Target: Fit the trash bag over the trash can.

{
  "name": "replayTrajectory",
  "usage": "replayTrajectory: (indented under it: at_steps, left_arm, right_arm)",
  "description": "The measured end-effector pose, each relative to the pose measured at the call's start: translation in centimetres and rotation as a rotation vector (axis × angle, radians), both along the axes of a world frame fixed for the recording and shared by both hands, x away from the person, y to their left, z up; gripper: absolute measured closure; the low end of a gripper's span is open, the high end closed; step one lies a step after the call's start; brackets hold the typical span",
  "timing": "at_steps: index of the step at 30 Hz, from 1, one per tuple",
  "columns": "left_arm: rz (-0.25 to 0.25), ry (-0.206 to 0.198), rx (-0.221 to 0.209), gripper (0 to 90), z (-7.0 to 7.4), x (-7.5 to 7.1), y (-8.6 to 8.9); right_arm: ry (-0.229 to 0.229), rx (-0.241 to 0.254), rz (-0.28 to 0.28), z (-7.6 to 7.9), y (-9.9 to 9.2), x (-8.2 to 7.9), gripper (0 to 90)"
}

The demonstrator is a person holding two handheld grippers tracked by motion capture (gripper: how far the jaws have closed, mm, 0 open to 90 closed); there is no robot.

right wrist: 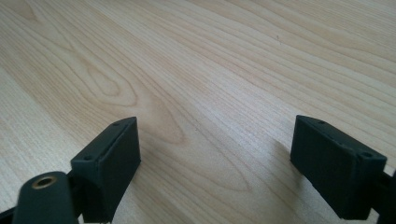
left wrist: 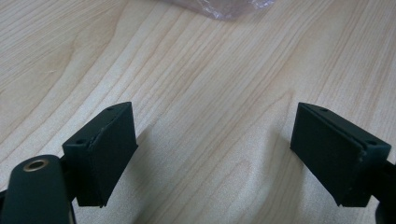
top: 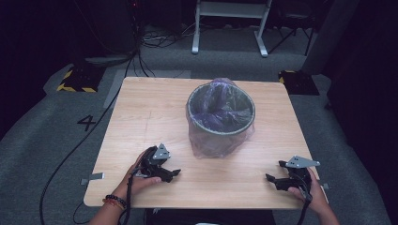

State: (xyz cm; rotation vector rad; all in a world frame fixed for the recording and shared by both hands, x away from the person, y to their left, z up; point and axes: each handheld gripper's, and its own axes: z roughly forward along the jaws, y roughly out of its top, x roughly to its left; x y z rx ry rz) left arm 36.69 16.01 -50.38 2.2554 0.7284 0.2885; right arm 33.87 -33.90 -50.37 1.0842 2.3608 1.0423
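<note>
I am resting both spread, empty claws, left claw (top: 174, 173) and right claw (top: 270, 178), on the surface (top: 141, 112); the bag-lined wastebasket (top: 221, 117) is standing at twelve o'clock, so I am planning rim pinches from opposite sides.

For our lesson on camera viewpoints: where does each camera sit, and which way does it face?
High view: above the near edge, facing forward and down on the pale wooden table and the grey round wastebasket lined with a purple plastic bag; forearms, both grippers.
Left gripper view: on the left gripper, along open jaws toward the bag's edge.
Right gripper view: on the right gripper, open jaws.
Shared: the tabletop.
</note>
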Motion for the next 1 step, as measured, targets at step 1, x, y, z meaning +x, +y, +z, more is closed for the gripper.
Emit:
replayTrajectory:
  at_steps: [1]
  left_arm:
    - [0.000,0.000,0.000,14.0,0.00,0.01,0.00]
  right_arm:
    - [0.000,0.000,0.000,0.00,0.00,0.00,15.8]
